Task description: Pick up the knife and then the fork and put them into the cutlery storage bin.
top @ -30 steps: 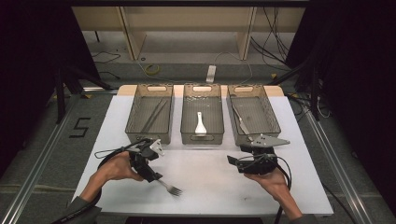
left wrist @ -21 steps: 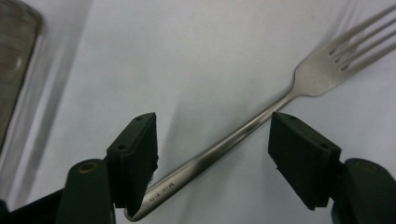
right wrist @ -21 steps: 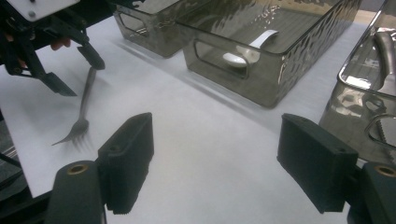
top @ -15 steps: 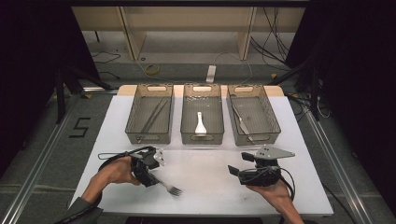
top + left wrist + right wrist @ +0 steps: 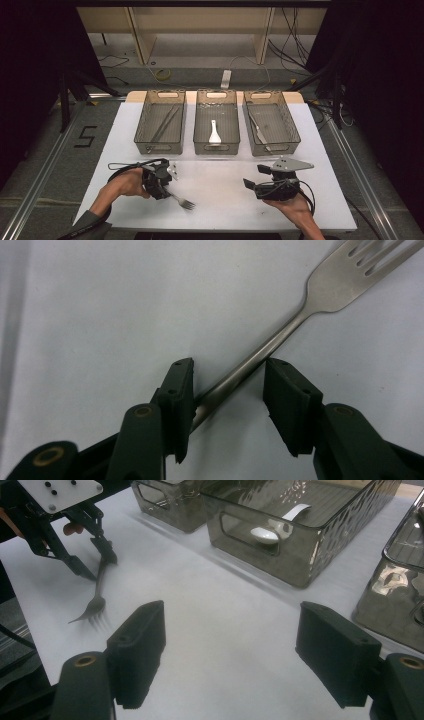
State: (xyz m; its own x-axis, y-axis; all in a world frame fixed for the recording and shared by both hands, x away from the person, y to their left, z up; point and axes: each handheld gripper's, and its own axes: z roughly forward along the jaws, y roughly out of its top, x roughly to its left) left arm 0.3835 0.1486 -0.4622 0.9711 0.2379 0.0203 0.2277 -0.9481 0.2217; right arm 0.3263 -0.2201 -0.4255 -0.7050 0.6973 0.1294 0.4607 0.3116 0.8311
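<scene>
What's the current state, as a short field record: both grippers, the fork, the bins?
left gripper: low over the table, jaws just been closing, astride the fork handle; one pad at the handle, the other with a gap, not clamped
fork: lying flat on the white table, tines away from the gripper
right gripper: open, nothing between the jaws, hovering over bare table
left bin: long thin metal utensils
middle bin: white spoon
right bin: metal utensil, looks like a knife
</scene>
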